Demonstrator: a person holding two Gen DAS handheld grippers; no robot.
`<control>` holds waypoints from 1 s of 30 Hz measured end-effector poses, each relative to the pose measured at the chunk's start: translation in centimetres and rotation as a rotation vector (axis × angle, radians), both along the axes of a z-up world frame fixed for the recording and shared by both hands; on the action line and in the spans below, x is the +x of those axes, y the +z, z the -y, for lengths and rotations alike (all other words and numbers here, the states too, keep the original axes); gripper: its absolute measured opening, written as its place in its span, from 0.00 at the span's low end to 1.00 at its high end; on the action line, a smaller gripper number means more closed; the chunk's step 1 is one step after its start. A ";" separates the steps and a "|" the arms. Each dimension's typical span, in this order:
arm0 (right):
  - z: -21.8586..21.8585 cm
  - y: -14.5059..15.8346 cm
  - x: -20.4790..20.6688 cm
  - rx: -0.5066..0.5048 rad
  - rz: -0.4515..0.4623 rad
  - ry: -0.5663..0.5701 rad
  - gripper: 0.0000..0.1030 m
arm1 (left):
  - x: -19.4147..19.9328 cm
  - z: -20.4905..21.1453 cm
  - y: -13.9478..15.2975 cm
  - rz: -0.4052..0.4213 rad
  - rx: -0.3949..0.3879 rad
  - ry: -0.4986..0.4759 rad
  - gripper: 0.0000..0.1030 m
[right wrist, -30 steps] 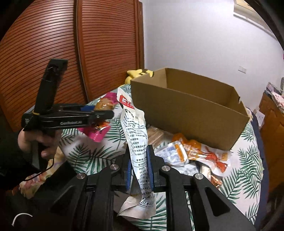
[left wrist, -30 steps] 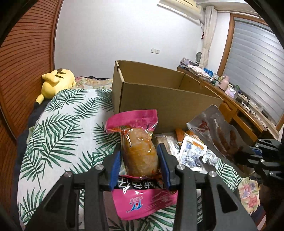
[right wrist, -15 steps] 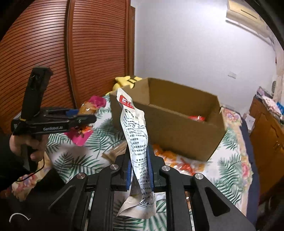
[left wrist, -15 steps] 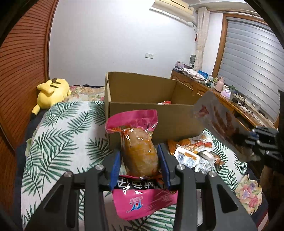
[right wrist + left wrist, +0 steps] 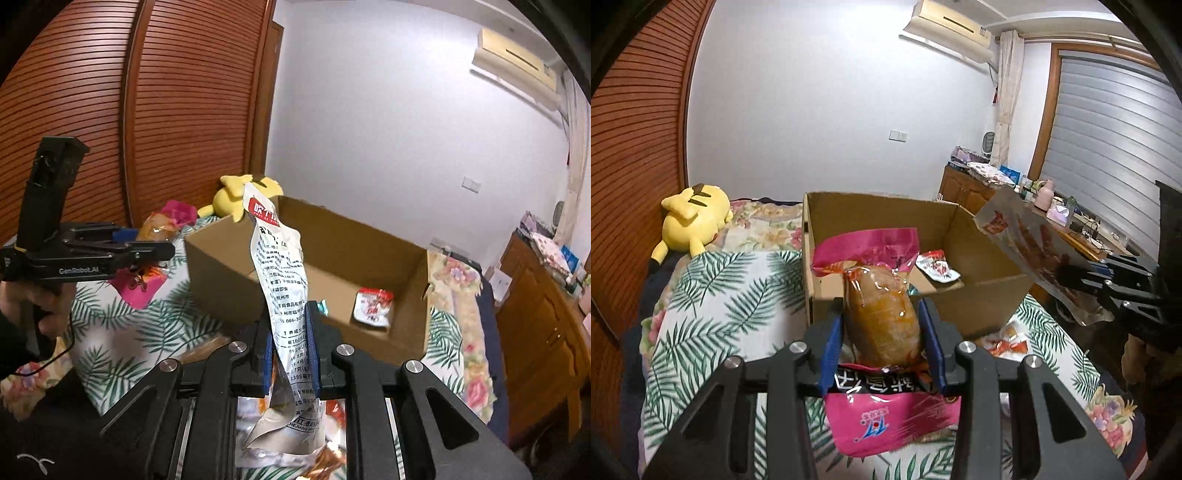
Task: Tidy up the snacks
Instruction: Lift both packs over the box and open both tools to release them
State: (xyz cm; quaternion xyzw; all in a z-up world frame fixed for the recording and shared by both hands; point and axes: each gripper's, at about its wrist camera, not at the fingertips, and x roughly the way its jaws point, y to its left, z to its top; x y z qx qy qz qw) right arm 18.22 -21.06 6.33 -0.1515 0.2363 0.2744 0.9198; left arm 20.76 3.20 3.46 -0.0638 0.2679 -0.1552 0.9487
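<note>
bed (image 5: 713,314) | one box (image 5: 979,295) | left tongs (image 5: 882,332) clamp pink pack (image 5: 882,325) | right tongs (image 5: 290,347) clamp silver pack (image 5: 280,266)

Dim, even indoor light; source not visible. Strong fisheye bending, black vignette at corners. Slight motion blur on pink plastic snack pouch (image 5: 882,424) at 6 o'clock. Faint glare on white wall (image 5: 388,129).

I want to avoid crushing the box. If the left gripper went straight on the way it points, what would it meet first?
Probably the cardboard box: its near wall sits just beyond the left gripper and its pink snack packet, though depth is uncertain.
</note>
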 end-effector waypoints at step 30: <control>-2.6 -0.4 11.4 -0.022 0.007 0.026 0.13 | 13.8 3.6 2.3 -0.024 0.112 -0.046 0.37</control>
